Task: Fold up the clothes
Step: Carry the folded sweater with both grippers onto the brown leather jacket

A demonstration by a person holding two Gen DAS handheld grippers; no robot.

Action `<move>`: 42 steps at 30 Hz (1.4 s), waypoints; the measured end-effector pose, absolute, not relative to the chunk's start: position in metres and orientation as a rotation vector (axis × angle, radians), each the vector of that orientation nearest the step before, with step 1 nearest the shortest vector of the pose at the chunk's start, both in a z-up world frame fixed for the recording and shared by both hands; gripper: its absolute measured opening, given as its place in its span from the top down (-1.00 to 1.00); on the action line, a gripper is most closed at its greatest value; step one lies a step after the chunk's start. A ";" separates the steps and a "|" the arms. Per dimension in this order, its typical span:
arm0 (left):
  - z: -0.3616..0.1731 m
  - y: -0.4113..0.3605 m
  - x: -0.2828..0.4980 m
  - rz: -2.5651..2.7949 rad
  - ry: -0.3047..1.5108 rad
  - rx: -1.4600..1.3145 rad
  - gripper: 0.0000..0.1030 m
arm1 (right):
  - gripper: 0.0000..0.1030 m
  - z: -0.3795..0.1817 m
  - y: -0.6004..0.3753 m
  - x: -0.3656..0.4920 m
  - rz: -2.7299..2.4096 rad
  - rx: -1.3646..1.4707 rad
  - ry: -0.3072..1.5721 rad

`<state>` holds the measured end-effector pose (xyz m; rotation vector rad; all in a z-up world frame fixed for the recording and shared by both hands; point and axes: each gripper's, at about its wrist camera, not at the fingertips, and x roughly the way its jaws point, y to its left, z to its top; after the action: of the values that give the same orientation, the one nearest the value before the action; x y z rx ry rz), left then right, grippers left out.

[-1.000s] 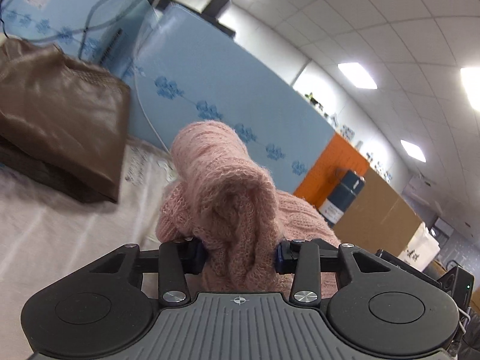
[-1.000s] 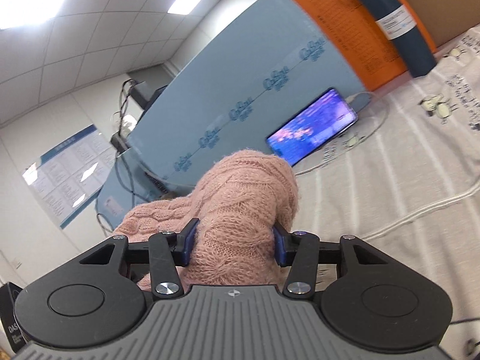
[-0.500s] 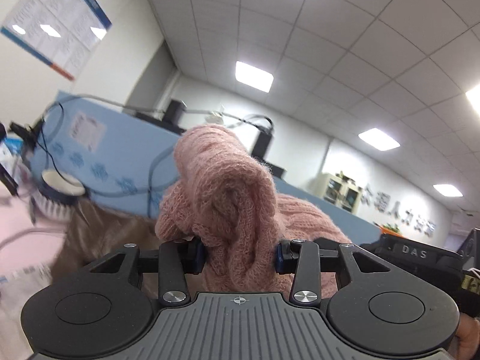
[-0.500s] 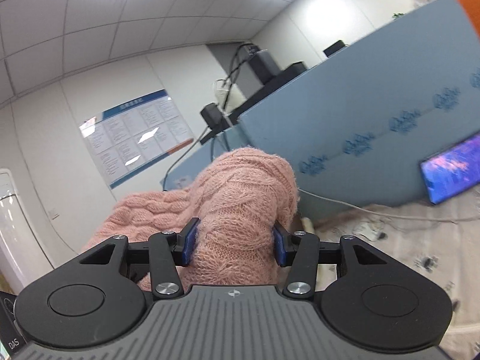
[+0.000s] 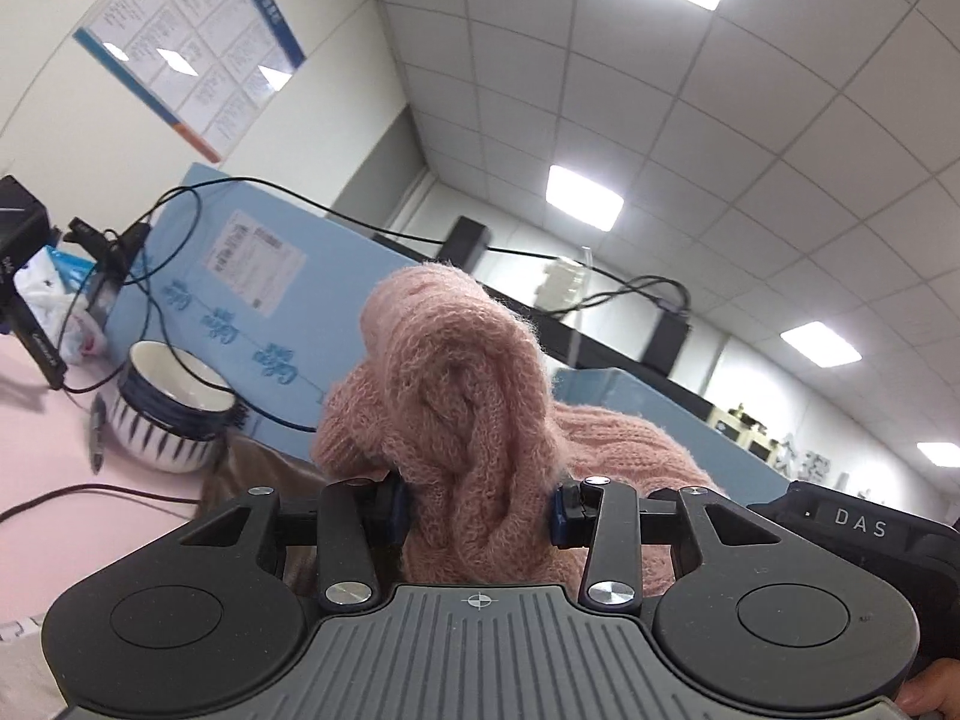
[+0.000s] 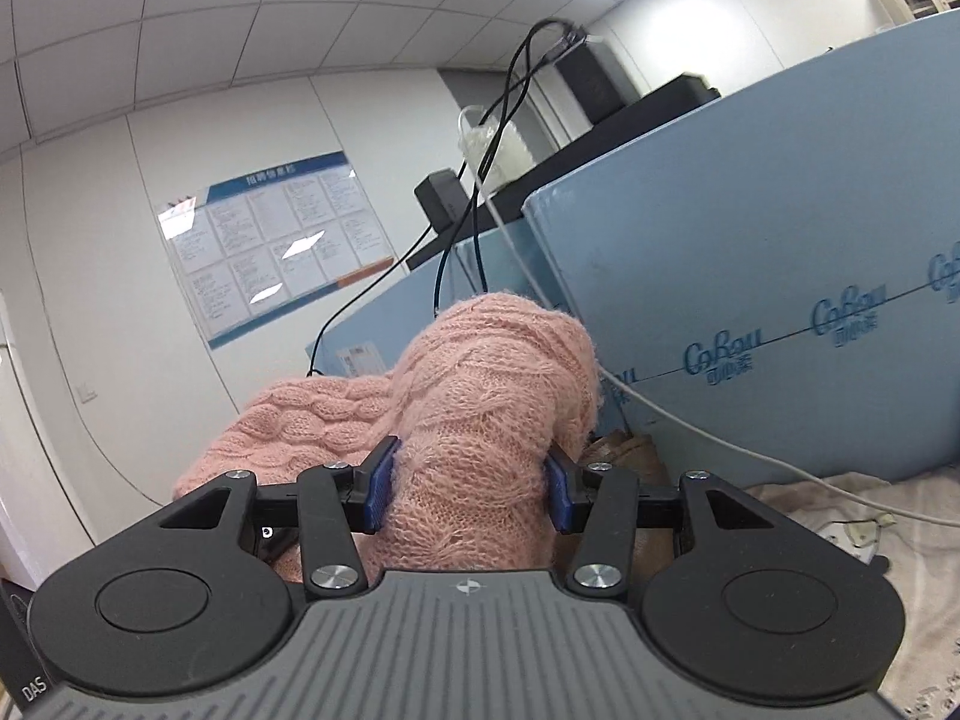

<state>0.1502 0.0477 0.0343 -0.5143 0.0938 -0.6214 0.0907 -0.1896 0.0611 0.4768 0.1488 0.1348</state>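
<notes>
A pink cable-knit sweater (image 5: 462,396) is bunched between the blue pads of my left gripper (image 5: 477,507), which is shut on it. The same sweater (image 6: 480,396) is bunched in my right gripper (image 6: 468,492), also shut on it. Both grippers are lifted and tilted up toward the ceiling. More of the sweater hangs between them, stretching right in the left wrist view and left (image 6: 300,420) in the right wrist view. The other gripper's black body (image 5: 858,534) shows at the right edge of the left wrist view.
A blue-striped white bowl (image 5: 168,414) stands on a pink surface (image 5: 60,480) at left with black cables. Blue foam panels (image 6: 780,330) rise behind. A brown garment (image 6: 624,450) lies by the panel. A white cloth-covered table (image 6: 840,510) and a white cable are at right.
Both grippers have lifted and swung left with the sweater still held; the views went from the table and phone to the walls, ceiling and the bowl.
</notes>
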 end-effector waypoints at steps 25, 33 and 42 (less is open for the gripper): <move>0.014 0.046 0.175 -0.236 0.249 -0.426 -0.77 | -0.28 -0.011 -0.195 0.174 0.002 0.356 0.244; 0.004 0.038 0.190 -0.191 0.317 -0.366 -0.83 | -0.30 -0.020 -0.202 0.169 0.006 0.373 0.240; 0.007 0.035 0.173 -0.231 0.211 -0.345 -0.89 | -0.64 -0.018 -0.213 0.150 0.028 0.451 0.230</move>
<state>0.1731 0.0347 0.0071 -0.3454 0.2106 -0.2312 0.1498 -0.2130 -0.0177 0.4507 0.2295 0.0278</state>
